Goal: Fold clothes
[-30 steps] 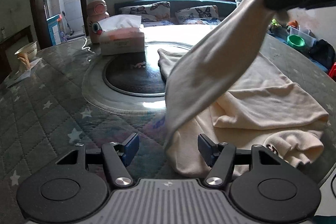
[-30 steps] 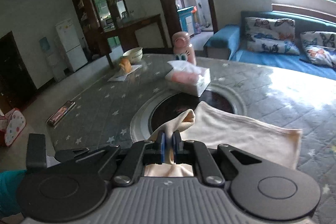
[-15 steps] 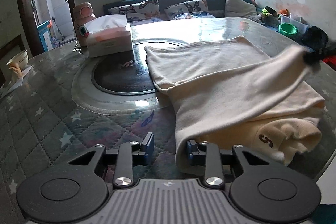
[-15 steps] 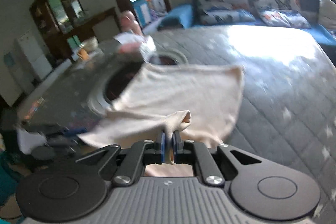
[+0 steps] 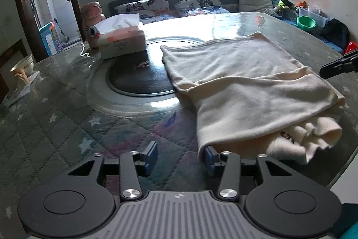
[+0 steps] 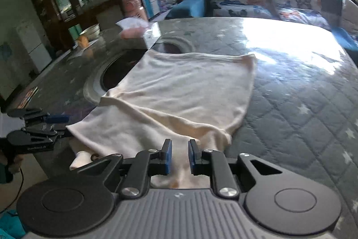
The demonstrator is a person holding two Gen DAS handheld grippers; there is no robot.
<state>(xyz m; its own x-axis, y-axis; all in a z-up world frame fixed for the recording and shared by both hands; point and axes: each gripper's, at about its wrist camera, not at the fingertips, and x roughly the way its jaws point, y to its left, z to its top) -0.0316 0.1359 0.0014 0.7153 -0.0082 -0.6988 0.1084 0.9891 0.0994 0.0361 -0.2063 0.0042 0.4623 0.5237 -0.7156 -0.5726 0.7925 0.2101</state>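
Both the left gripper (image 5: 180,157) and right gripper (image 6: 179,157) hang released, the cream garment (image 6: 185,93) half-folded just ahead of them, so I'd pinch its near edge evenly before folding again.

Each hand-held gripper (image 5: 179,159) — black linkage arms, silver screws, blue pads (image 6: 167,157).

Cream garment (image 5: 252,82) lies folded over, bunched at table edge.
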